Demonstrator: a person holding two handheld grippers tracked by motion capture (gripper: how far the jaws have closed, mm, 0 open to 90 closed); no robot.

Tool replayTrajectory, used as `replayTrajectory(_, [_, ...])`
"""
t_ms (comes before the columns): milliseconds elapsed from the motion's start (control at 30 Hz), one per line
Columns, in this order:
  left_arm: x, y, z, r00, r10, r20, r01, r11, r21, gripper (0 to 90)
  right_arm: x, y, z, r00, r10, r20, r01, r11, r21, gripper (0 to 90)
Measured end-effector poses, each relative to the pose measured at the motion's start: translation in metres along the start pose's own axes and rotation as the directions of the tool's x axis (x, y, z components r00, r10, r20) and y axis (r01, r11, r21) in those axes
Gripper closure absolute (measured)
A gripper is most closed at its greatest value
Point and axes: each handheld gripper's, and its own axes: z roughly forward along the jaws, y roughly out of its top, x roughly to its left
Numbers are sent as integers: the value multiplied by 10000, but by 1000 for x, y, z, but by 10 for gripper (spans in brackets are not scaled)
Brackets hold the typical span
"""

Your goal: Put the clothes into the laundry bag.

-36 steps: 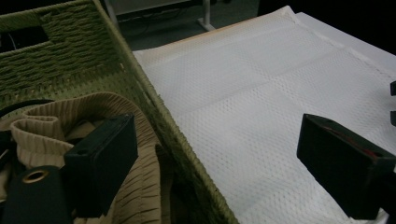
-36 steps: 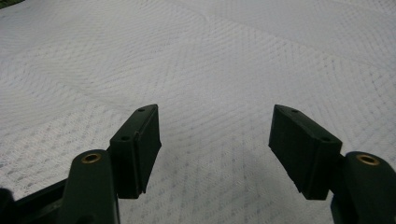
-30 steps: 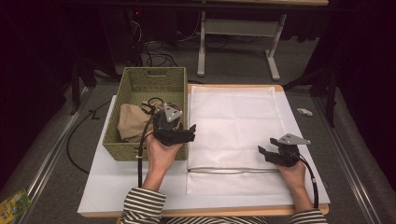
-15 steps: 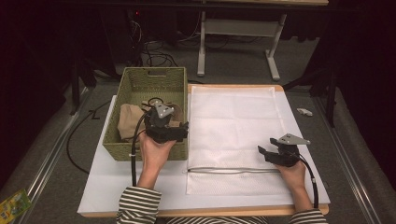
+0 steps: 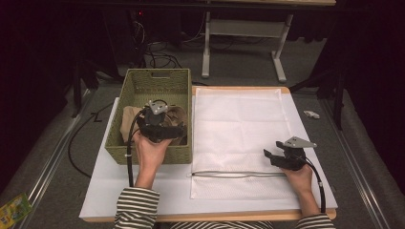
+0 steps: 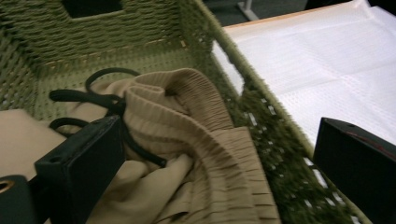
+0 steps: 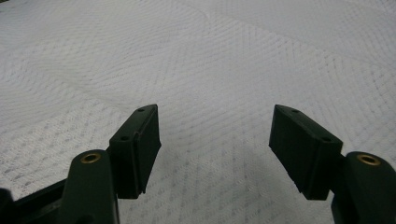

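A green woven basket [image 5: 155, 81] stands at the left of the white board, and a tan ribbed garment [image 6: 205, 154] with a black drawstring [image 6: 93, 95] lies in it. My left gripper [image 5: 179, 131] hovers over the basket's right half, just above the garment [image 5: 128, 119]. Its jaws have just been opening; in the left gripper view the gripper [image 6: 215, 135] stands wide, and the cloth lies below the jaws without being pinched. A white mesh bag [image 5: 239, 124] lies flat to the right, its zipper [image 5: 239, 174] near the front. My right gripper [image 5: 268, 155] rests open over the bag's right front part [image 7: 215, 135].
The basket's right wall [image 6: 261, 121] runs close beside the left gripper's right jaw. A small white object [image 5: 310, 114] lies on the floor at the right, and a yellow-green packet [image 5: 14, 207] at the lower left. Cables and a desk frame [image 5: 239, 28] sit beyond the table.
My left hand has shifted left, from the basket's right edge to over its inside. The right hand has stayed where it was.
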Motion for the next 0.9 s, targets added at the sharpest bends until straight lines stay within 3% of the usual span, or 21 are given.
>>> replayTrajectory(200, [8,-1,1,9994,-220,-265,226,9995,232,3,0,0,0,10000,16,12,-16,10000,17,337])
replayTrajectory(300, [16,-1,-4,9979,-420,-488,425,9991,83,0,0,0,0,10000,-42,17,42,10000,17,336])
replayTrajectory(633, [34,-4,-1,9936,-933,-643,955,9949,326,0,1,0,0,10000,-64,36,64,10000,66,336])
replayTrajectory(800, [44,-4,10,9900,-1294,-559,1335,9880,774,0,0,0,1,9999,-100,33,100,9999,76,336])
replayTrajectory(900, [50,0,17,9850,-1700,-284,1720,9801,990,0,0,0,1,10000,-90,33,90,9999,90,336])
